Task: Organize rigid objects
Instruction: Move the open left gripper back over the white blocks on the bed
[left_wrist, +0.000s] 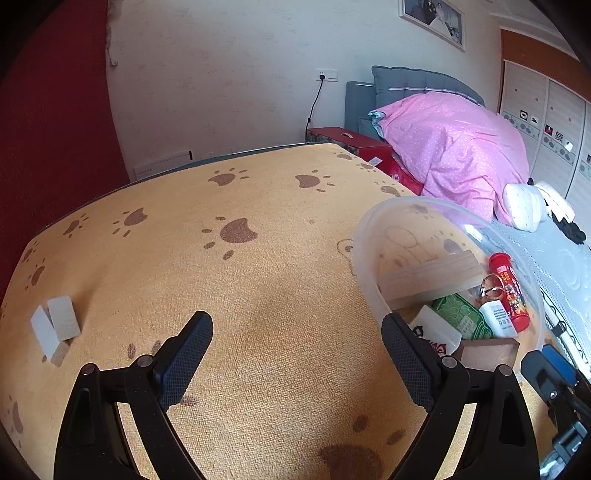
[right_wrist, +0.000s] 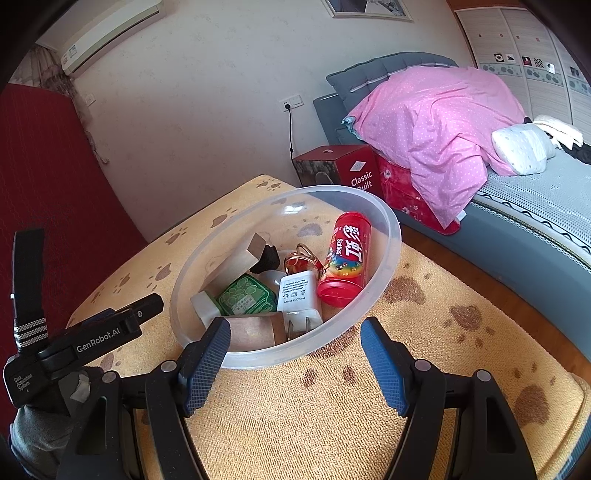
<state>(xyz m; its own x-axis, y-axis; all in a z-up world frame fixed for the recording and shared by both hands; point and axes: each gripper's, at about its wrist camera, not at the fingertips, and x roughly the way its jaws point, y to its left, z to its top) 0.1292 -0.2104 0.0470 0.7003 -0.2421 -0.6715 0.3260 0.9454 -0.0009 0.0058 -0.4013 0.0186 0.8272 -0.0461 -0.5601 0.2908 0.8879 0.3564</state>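
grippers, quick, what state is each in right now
left gripper: open, nothing between the jaws.
right gripper: open, holding nothing, jaws at the near rim of the clear bowl.

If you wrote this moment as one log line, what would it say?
left gripper: open, empty | right gripper: open, empty | bowl: holds red tube, charger, wooden blocks | white blocks: outside bowl
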